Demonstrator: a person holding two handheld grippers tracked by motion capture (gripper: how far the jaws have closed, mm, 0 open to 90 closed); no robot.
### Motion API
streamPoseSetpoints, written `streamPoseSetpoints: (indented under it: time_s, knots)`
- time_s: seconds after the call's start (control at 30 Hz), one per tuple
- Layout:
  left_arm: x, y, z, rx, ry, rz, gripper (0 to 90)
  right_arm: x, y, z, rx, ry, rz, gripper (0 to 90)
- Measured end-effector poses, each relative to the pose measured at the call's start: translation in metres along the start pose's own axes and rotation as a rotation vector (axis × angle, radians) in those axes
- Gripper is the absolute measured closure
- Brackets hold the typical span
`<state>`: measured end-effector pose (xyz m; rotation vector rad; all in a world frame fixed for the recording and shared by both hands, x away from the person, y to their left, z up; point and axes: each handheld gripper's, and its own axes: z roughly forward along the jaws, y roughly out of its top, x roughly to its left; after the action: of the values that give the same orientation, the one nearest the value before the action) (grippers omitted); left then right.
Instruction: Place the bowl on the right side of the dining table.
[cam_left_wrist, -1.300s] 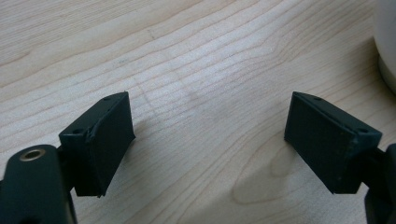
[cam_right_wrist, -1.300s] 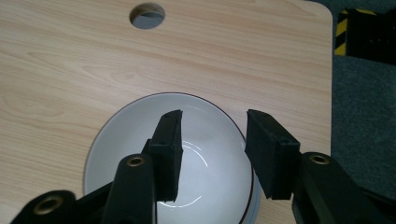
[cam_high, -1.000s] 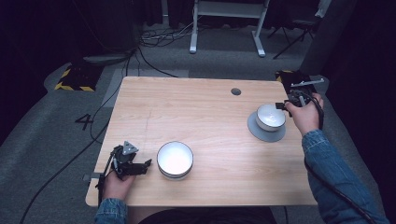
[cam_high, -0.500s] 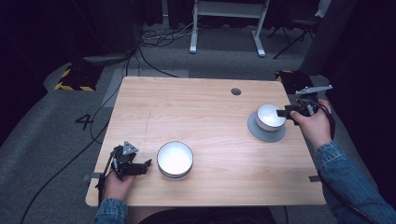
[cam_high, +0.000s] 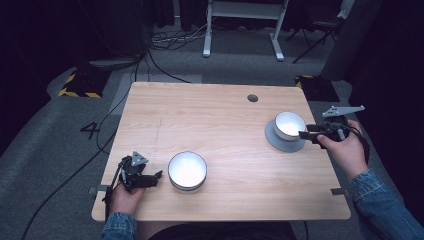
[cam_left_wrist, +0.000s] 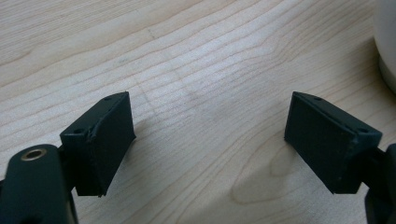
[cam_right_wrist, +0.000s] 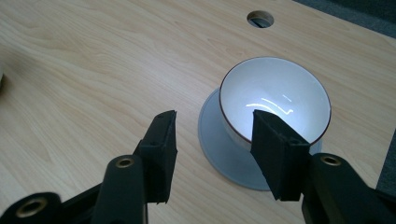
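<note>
A small white bowl stands on a grey saucer at the right of the wooden table. My right gripper hovers just right of the saucer, pointing left at it. Its jaws are open and hold nothing. In the right gripper view, the bowl and saucer lie just beyond the right gripper. A larger white bowl sits near the front left. My left gripper rests on the table just left of it, open and empty. In the left gripper view, that bowl's side shows at the right edge beyond the left gripper.
A round cable hole is in the table's far side, also seen in the right gripper view as the hole. Cables and a yellow-black striped mat lie on the floor beyond. The table's right edge is close under my right hand.
My right hand and its gripper have slid toward the person's side along the right of the small bowl. The left gripper and both bowls have stayed put.
</note>
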<state>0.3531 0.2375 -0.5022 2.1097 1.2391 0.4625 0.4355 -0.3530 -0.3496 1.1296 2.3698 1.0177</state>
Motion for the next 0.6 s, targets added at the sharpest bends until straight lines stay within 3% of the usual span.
streamPoseSetpoints:
  time_s: [0.6]
  knots:
    - [0.0,0.0,0.0,0.0,0.0,0.0,16.0,0.013,-0.052,0.0,-0.001,0.052,-0.028,51.0]
